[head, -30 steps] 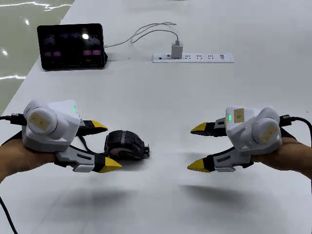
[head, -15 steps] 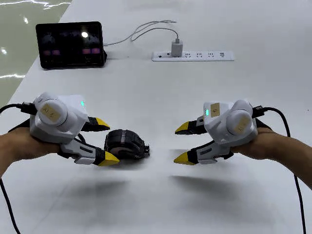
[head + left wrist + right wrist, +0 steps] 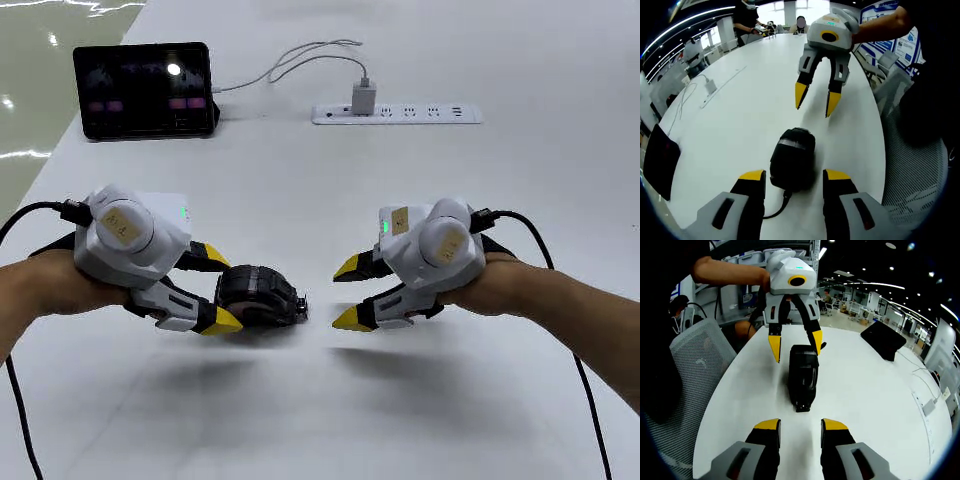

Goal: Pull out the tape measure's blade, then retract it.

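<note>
tan labels on both gripper bodies are too small to read. the black tape measure [image 3: 258,296] lies on the white table [image 3: 300,190], blade retracted. the left gripper [image 3: 220,288] straddles its rear end, jaws parted either side of the case; contact cannot be confirmed. the right gripper [image 3: 346,293] faces its front end, just clear, jaws apart, holding nothing. a dark tablet [image 3: 145,90], power strip [image 3: 397,115] and charger cable [image 3: 300,60] sit well apart, far side. bare tabletop surrounds both grippers.
</note>
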Demonstrator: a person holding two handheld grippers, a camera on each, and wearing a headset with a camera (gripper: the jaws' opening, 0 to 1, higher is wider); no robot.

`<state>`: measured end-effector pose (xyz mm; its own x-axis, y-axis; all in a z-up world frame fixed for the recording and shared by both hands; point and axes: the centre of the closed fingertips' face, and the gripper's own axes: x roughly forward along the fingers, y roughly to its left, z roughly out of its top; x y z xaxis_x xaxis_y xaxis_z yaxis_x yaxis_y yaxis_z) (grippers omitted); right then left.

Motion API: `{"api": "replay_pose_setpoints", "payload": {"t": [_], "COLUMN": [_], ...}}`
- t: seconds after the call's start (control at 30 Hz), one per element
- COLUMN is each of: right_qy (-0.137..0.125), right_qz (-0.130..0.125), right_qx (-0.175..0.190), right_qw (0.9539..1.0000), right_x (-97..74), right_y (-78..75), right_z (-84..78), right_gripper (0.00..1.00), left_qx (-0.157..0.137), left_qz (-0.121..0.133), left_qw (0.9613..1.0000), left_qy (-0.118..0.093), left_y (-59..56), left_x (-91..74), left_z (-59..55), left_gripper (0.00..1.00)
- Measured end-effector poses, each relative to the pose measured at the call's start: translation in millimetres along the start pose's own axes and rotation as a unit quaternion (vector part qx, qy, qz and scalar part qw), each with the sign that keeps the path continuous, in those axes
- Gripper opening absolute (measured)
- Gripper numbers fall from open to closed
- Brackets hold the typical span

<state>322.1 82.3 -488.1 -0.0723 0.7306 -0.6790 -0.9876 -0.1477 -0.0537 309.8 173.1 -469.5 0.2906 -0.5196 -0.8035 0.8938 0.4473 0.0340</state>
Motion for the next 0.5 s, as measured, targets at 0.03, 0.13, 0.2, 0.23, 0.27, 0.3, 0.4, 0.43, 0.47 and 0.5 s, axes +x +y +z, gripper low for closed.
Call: {"api": "replay_pose_setpoints", "payload": {"t": [0.03,0.13,0.2,0.23,0.27,0.3,0.4,0.43,0.47,0.5], "right_qy": [0.0,0.002,0.004,0.006,0.008,0.008,0.01,0.011,0.012,0.012], "right_qz": [0.002,0.007,0.009,0.009,0.007,0.008,0.012,0.014,0.015,0.016], "right_qx": [0.002,0.004,0.004,0.004,0.003,0.004,0.004,0.006,0.006,0.007], "right_qw": [1.0,1.0,0.9999,0.9999,0.9999,0.9999,0.9999,0.9998,0.9998,0.9998], "right_x": [1.3,7.1,11.1,12.5,14.0,16.0,20.5,21.9,23.7,24.7], "right_y": [0.0,-0.7,-1.2,-1.7,-2.3,-2.7,-2.2,-2.4,-2.4,-2.4], "right_z": [0.5,2.0,2.1,1.9,1.6,2.0,2.3,2.3,2.4,2.4], "right_gripper": [0.29,0.28,0.27,0.27,0.26,0.26,0.25,0.24,0.24,0.23], "left_qx": [0.001,0.006,0.008,0.008,0.009,0.01,0.015,0.015,0.015,0.016], "left_qz": [-0.001,-0.004,-0.006,-0.007,-0.009,-0.01,-0.013,-0.013,-0.015,-0.017], "left_qw": [1.0,1.0,0.9999,0.9999,0.9999,0.9999,0.9998,0.9997,0.9997,0.9997], "left_qy": [0.001,0.004,0.006,0.006,0.007,0.008,0.011,0.011,0.012,0.013], "left_y": [0.2,1.1,1.5,1.3,1.1,1.0,1.7,1.7,1.4,1.0], "left_x": [0.5,2.6,3.8,4.3,4.6,5.3,7.6,8.2,9.0,9.5], "left_z": [-0.1,0.0,0.3,0.5,0.5,0.3,-0.6,-0.7,-0.6,-0.8], "left_gripper": [0.4,0.39,0.38,0.37,0.36,0.36,0.35,0.35,0.35,0.35]}}
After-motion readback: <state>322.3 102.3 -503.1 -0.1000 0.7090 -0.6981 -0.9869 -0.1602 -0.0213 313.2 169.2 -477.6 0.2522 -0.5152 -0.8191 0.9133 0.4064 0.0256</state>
